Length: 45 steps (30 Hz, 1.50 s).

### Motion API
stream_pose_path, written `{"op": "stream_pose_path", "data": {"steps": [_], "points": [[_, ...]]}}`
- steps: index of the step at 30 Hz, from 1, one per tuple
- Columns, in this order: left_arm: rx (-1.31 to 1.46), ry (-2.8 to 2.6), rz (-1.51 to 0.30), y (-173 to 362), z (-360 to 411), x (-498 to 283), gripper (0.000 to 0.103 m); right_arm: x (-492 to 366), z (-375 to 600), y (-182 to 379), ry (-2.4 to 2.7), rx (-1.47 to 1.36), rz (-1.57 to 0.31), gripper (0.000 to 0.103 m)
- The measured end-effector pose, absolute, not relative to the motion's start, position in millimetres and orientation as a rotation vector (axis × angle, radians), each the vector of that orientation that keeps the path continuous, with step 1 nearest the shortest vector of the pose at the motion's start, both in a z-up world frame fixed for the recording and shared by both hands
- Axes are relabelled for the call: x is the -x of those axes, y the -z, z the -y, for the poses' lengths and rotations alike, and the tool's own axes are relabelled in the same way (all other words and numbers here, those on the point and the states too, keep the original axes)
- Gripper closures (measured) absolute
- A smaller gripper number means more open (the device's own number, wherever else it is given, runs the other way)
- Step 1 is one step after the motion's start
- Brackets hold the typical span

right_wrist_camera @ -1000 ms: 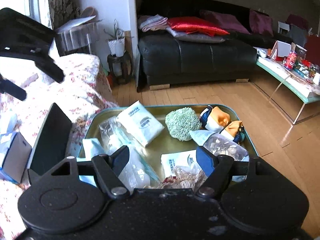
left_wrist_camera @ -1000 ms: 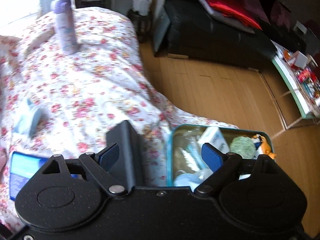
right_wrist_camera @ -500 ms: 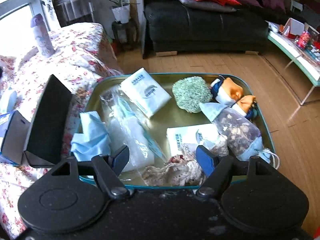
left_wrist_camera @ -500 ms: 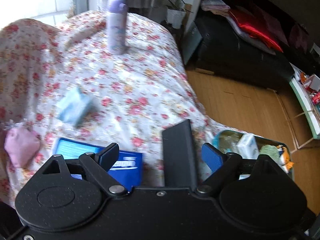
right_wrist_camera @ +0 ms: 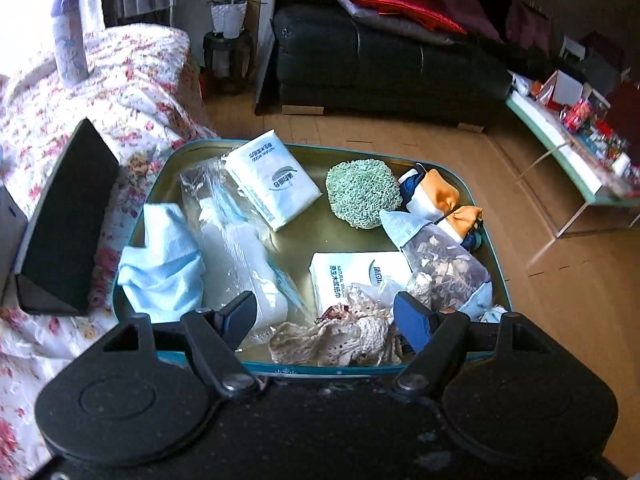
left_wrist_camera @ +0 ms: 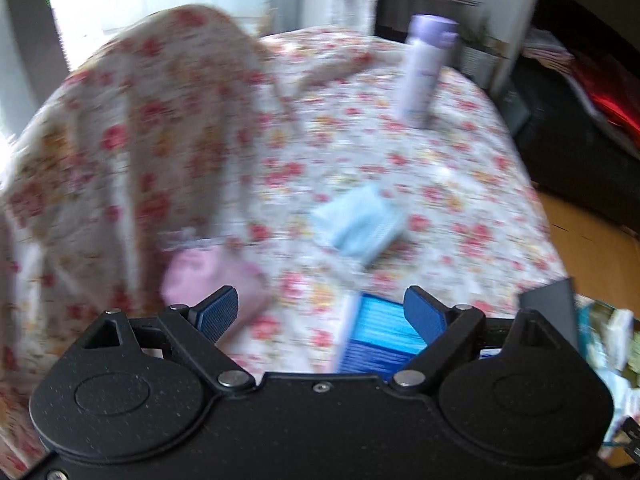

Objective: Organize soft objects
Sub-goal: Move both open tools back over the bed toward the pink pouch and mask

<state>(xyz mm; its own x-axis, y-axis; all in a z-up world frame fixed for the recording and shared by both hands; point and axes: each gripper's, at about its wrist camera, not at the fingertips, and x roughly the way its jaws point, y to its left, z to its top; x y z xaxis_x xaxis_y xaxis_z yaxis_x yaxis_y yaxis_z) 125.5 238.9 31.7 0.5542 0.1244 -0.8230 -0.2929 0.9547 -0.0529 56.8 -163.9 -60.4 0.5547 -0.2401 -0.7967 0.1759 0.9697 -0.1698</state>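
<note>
**Left gripper lines up on the pink pouch while the tin waits, nearly full**

Over on the left, the left gripper (left_wrist_camera: 322, 312) hangs above the floral cloth (left_wrist_camera: 224, 128) with its jaws wide apart and nothing between them. The view is smeared, but the pink pouch (left_wrist_camera: 208, 276) shows at about ten o'clock from the fingers, just beyond the left pad. At twelve o'clock, further up the cloth, lies a pale blue folded cloth (left_wrist_camera: 358, 222), and the blue box (left_wrist_camera: 380, 334) sits right under the right finger. A lilac bottle (left_wrist_camera: 424, 72) stands well back at one o'clock.

Swing right: the right gripper (right_wrist_camera: 325, 322) hovers over the teal tin (right_wrist_camera: 496, 248), jaws apart, empty. Inside, left to right: a crumpled blue cloth (right_wrist_camera: 164, 264), a clear plastic packet (right_wrist_camera: 236, 248), two tissue packs (right_wrist_camera: 272, 182), a lace piece (right_wrist_camera: 340, 340), a green knitted scrubber (right_wrist_camera: 362, 192), a potpourri sachet (right_wrist_camera: 444, 260) and an orange pouch (right_wrist_camera: 440, 200).

By my reading, this is a fetch step: soft items remain on the cloth. The next move calls for shifting the left gripper toward the pink pouch, dropping low, and closing gently on its bulk.
</note>
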Motion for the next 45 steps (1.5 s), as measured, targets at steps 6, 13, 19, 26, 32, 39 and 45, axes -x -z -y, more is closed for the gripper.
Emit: {"op": "stream_pose_path", "data": {"steps": [6,13,19,26,32,39,45], "points": [[0.253,-0.305,-0.987,-23,-288,-129,0.017,-60,152,65,0.258,0.149,-0.968,0.028],[0.131,-0.335,-1.062,-16,-310,-152,0.016,-64,148,66,0.27,0.155,-0.988,0.028],[0.138,-0.31,-1.148,6,-317,-159,0.016,-65,143,66,0.274,0.178,-0.989,0.028],[0.287,-0.339,-1.156,23,-323,-163,0.016,-65,144,66,0.3,0.184,-0.996,0.027],[0.34,-0.359,-1.153,33,-332,-168,0.016,-64,139,61,0.316,0.233,-0.993,0.026],[0.363,-0.376,-1.183,44,-336,-175,0.016,-70,95,18,0.208,0.278,-0.875,0.023],[0.37,-0.382,-1.194,50,-335,-179,0.012,-94,28,-22,-0.013,0.266,-0.752,0.018]]}}
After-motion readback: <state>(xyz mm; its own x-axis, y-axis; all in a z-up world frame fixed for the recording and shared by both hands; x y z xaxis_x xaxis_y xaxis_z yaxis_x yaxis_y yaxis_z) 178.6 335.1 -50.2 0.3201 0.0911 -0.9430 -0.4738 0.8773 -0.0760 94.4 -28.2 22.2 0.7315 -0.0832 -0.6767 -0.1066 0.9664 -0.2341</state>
